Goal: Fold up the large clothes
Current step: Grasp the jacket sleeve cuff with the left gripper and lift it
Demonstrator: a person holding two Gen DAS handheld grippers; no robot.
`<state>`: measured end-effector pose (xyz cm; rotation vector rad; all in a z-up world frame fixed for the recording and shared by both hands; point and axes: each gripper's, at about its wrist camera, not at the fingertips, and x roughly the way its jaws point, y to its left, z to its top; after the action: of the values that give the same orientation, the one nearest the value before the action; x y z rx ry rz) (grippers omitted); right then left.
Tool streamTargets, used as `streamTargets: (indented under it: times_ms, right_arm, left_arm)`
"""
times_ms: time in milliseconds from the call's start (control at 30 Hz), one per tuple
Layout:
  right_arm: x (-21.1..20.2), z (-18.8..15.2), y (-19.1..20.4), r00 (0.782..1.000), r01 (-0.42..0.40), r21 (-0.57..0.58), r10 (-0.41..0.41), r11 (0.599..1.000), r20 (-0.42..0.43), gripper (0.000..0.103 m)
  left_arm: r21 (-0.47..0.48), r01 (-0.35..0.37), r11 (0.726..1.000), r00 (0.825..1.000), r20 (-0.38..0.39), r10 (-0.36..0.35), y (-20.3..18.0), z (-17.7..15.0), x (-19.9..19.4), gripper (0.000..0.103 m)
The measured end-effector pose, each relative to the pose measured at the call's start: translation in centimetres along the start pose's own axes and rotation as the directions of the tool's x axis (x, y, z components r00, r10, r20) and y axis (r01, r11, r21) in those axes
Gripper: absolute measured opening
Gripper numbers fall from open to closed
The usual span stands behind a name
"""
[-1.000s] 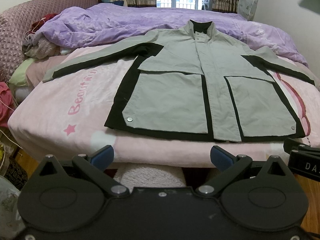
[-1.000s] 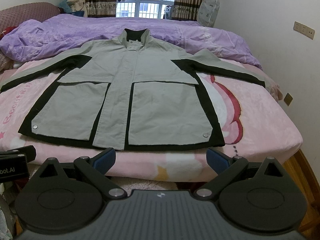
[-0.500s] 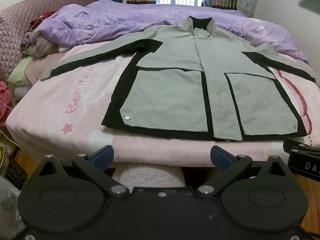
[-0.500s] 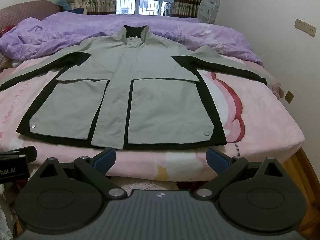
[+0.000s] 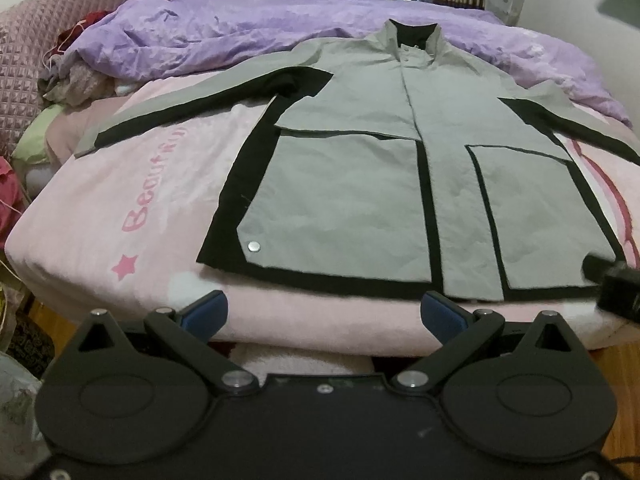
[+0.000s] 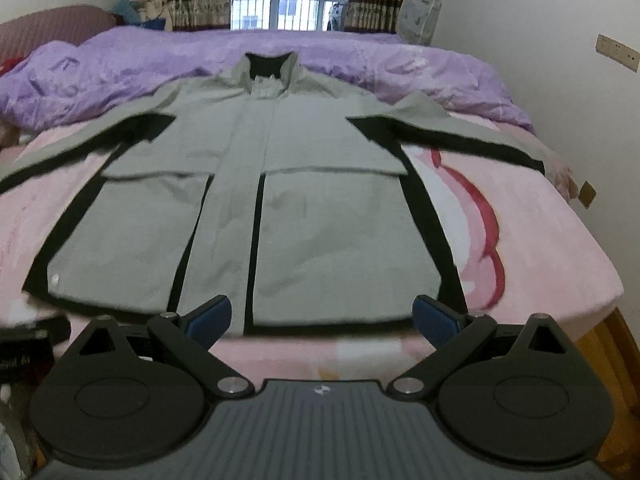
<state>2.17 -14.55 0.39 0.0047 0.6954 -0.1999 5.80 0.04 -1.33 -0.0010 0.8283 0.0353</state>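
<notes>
A grey-and-black jacket (image 5: 400,184) lies flat (front up) on a pink bed (image 5: 120,216); both grippers, left (image 5: 324,312) and right (image 6: 322,312), gape wide, empty.

My left wrist view: low at the bed's foot edge, facing the far window, near the flat grey-and-black fabric jacket (image 5: 360,184). My right wrist view: alongside, same heading, closer. Both share jacket (image 6: 256,208).

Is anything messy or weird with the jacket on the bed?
Nothing stands out. The grey and black jacket lies flat on the pink blanket, front up, both sleeves spread out. Only the purple duvet behind it is rumpled.
</notes>
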Motion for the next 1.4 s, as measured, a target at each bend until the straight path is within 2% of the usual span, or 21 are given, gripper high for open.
streamTargets:
  times_ms: [233, 333, 433, 533, 633, 733, 800, 833, 900, 1000, 1067, 1167, 1200, 1267, 1400]
  right_arm:
    - [2.8, 4.4, 0.1, 0.994, 0.017, -0.005, -0.016, 1.000, 0.104, 0.103]
    - [4.6, 6.3, 0.3, 0.984, -0.017, -0.042, 0.024, 0.999, 0.176, 0.103]
    - [6.5, 8.1, 0.8, 0.969, -0.061, -0.077, 0.077, 0.995, 0.233, 0.103]
    - [8.9, 10.1, 1.4, 0.970, -0.067, -0.076, 0.083, 0.995, 0.230, 0.103]
    - [11.3, 11.7, 1.9, 0.972, -0.072, -0.070, 0.086, 0.995, 0.220, 0.103]
    - [14.0, 13.1, 2.6, 0.976, -0.055, -0.072, 0.069, 0.996, 0.208, 0.103]
    - [15.7, 13.8, 3.1, 0.981, -0.037, -0.082, 0.052, 0.996, 0.189, 0.103]
    - [16.4, 14.1, 3.2, 0.982, -0.032, -0.080, 0.047, 0.996, 0.183, 0.103]
    - [17.6, 14.8, 3.5, 0.984, -0.032, -0.067, 0.043, 0.997, 0.171, 0.103]
    - [19.5, 15.5, 4.0, 0.989, -0.047, -0.049, 0.054, 0.998, 0.141, 0.103]
    - [20.6, 15.7, 4.3, 0.991, -0.050, -0.052, 0.056, 0.997, 0.123, 0.103]
    - [22.1, 15.8, 4.8, 0.994, -0.038, -0.066, 0.045, 0.997, 0.104, 0.103]
    - [22.5, 15.8, 5.0, 0.994, -0.035, -0.071, 0.042, 0.997, 0.098, 0.103]
    - [23.2, 15.8, 5.4, 0.996, -0.032, -0.077, 0.038, 0.997, 0.086, 0.103]
    - [24.4, 15.9, 6.0, 0.997, -0.023, -0.089, 0.029, 0.996, 0.067, 0.103]
  left_arm:
    - [-0.036, -0.025, 0.999, 1.000, -0.007, 0.024, 1.7, 3.5, 3.5, 0.103]
    - [-0.074, -0.035, 0.997, 0.999, 0.016, 0.036, 3.3, 5.8, 5.5, 0.103]
    - [-0.129, -0.001, 0.992, 0.998, 0.060, 0.009, 5.9, 8.2, 7.4, 0.103]
    - [-0.207, 0.029, 0.978, 0.994, 0.109, -0.007, 9.4, 10.8, 9.5, 0.103]
    - [-0.272, 0.001, 0.962, 0.991, 0.129, 0.035, 12.7, 13.0, 11.7, 0.103]
    - [-0.355, -0.031, 0.935, 0.989, 0.127, 0.081, 16.5, 14.9, 13.9, 0.103]
    - [-0.413, -0.016, 0.911, 0.987, 0.140, 0.080, 19.2, 16.0, 15.1, 0.099]
    - [-0.454, 0.003, 0.891, 0.986, 0.151, 0.073, 20.8, 16.4, 15.8, 0.095]
    - [-0.564, 0.064, 0.824, 0.983, 0.178, 0.046, 24.5, 17.0, 17.3, 0.090]
    - [-0.700, 0.138, 0.701, 0.972, 0.232, 0.040, 29.5, 17.0, 19.8, 0.084]
    - [-0.768, 0.159, 0.620, 0.966, 0.252, 0.065, 32.3, 17.0, 21.4, 0.072]
    - [-0.836, 0.199, 0.511, 0.960, 0.271, 0.069, 35.5, 17.0, 23.3, 0.063]
    - [-0.850, 0.208, 0.484, 0.960, 0.272, 0.066, 36.0, 17.0, 23.9, 0.062]
    - [-0.867, 0.207, 0.453, 0.961, 0.267, 0.072, 36.9, 17.3, 25.0, 0.061]
    - [-0.888, 0.194, 0.417, 0.962, 0.255, 0.094, 38.3, 17.5, 26.3, 0.061]
